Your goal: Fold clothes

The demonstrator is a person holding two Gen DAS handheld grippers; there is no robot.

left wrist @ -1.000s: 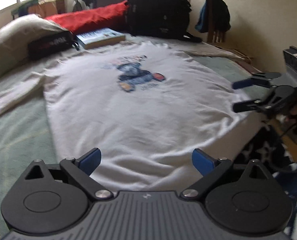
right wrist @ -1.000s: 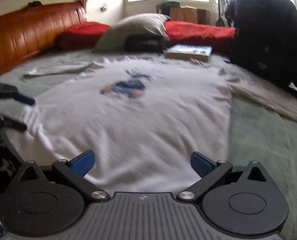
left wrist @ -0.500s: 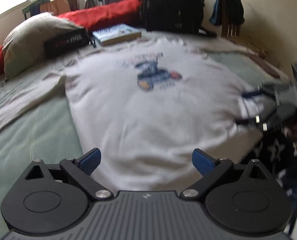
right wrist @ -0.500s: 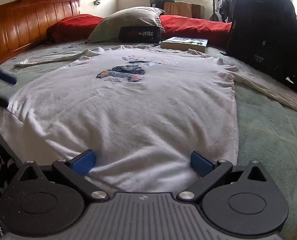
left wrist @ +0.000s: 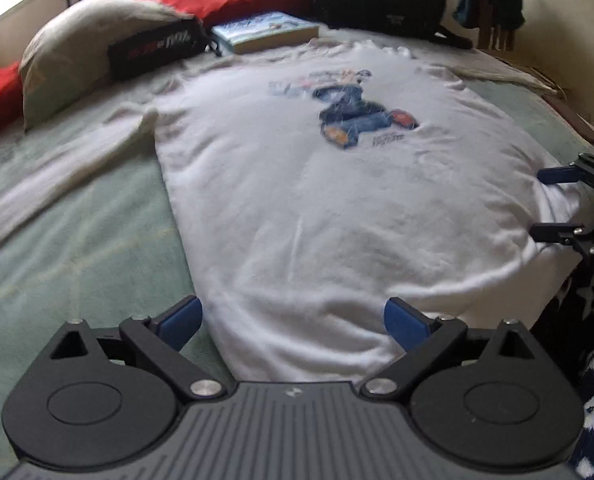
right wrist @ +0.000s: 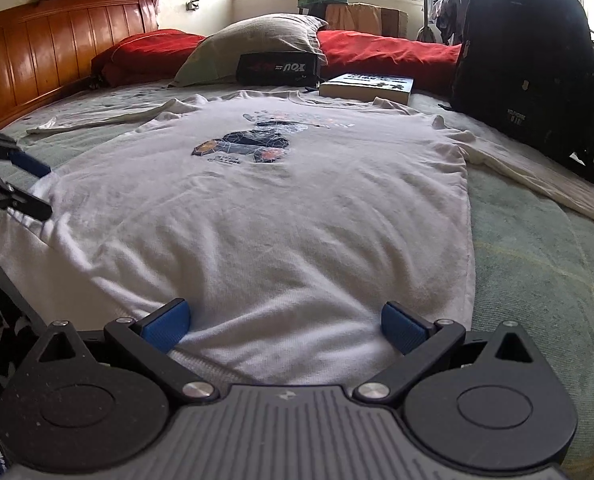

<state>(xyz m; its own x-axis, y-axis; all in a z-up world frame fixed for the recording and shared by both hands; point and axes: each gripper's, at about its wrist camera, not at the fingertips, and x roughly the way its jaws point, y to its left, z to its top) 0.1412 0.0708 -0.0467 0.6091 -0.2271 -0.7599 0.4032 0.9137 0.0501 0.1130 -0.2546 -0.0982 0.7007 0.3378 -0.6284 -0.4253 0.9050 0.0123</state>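
Shirt flat on bed, both grippers at the hem, nothing gripped yet.

Bed (right wrist: pixel 537 248): soft green cover, so a low pinch could take the cover along with the shirt and drag it into the fold. Shirt (right wrist: pixel 281 200) lies face up, print showing, collar at the far end by the book (right wrist: pixel 367 85), sleeves spread out to both sides; if only the hem corners get lifted, the sleeves will likely trail and bunch inside. Hem near the right corner hangs a bit over the bed edge, so uneven grabs would probably skew the fold line. Right gripper (right wrist: pixel 285 326) jaws apart, straddling the hem, pads not clamping cloth. Left gripper (left wrist: pixel 293 322) jaws also apart at the other corner; that view is blurred, so cloth contact there is unclear.
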